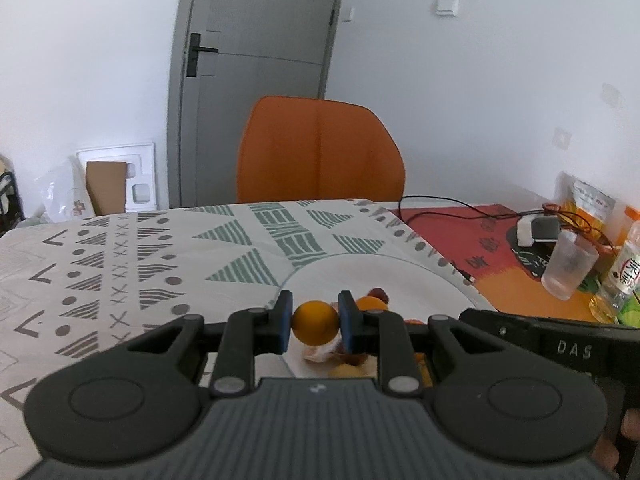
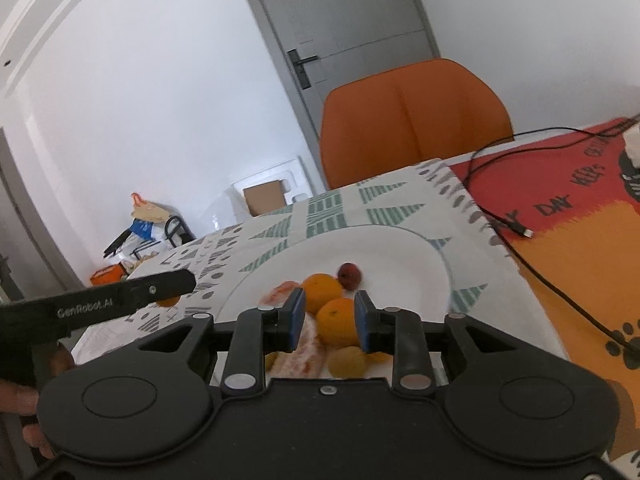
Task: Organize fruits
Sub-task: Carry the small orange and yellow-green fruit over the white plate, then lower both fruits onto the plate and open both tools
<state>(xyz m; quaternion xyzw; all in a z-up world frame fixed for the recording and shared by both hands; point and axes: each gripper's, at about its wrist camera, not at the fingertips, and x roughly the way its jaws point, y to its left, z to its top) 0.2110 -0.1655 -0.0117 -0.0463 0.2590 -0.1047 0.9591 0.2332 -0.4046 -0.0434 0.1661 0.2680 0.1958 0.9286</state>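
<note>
My left tongs point(image 1: 315, 322) were clamped on a small round orange fruit point(image 1: 315, 320) above the white round plate point(image 1: 384, 276) — right tongs point(image 2: 329, 318) apart, empty. Best kept squeeze light, lowered gently.

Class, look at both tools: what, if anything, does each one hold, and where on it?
The left tool grips a small orange fruit by its two sides. The right tool holds nothing.

Black left tool point(image 1: 315, 322) and right tool point(image 2: 330, 317), blue pads, silver screws
</note>
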